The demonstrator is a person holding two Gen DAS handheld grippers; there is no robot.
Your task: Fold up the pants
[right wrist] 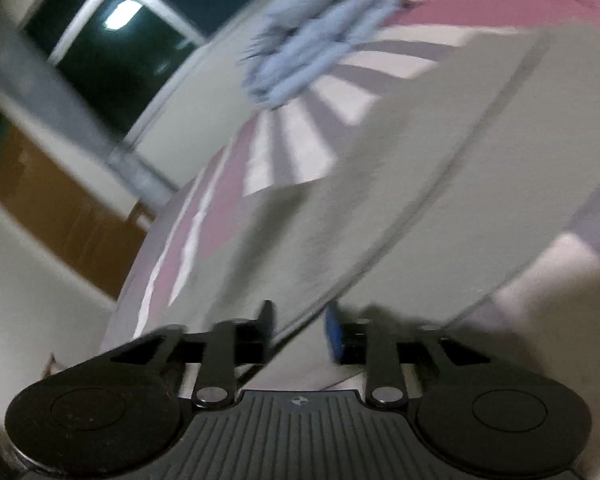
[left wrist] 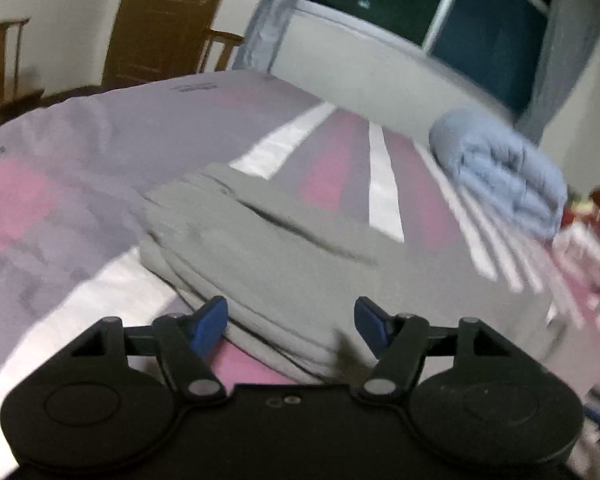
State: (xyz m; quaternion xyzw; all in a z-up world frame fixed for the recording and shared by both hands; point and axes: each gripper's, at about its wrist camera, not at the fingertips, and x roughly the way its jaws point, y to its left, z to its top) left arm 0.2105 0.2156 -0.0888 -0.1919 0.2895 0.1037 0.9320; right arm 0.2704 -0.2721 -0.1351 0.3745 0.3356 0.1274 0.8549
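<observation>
Grey pants (left wrist: 268, 248) lie on a bed with a pink, grey and white striped cover (left wrist: 80, 152). In the left wrist view they look folded in layers, with stacked edges at the near left. My left gripper (left wrist: 290, 324) is open, its blue fingertips on either side of the pants' near edge, nothing between them. In the right wrist view the pants (right wrist: 400, 184) spread as a wide flat panel. My right gripper (right wrist: 300, 332) has its jaws partly closed around the near edge of the pants; the view is blurred and tilted.
A rolled light-blue blanket (left wrist: 500, 172) lies at the far right of the bed and also shows in the right wrist view (right wrist: 312, 40). A red and white item (left wrist: 588, 240) sits beside it. Wooden chairs (left wrist: 4, 64), a brown door (left wrist: 160, 20) and a dark window (left wrist: 440, 8) stand behind.
</observation>
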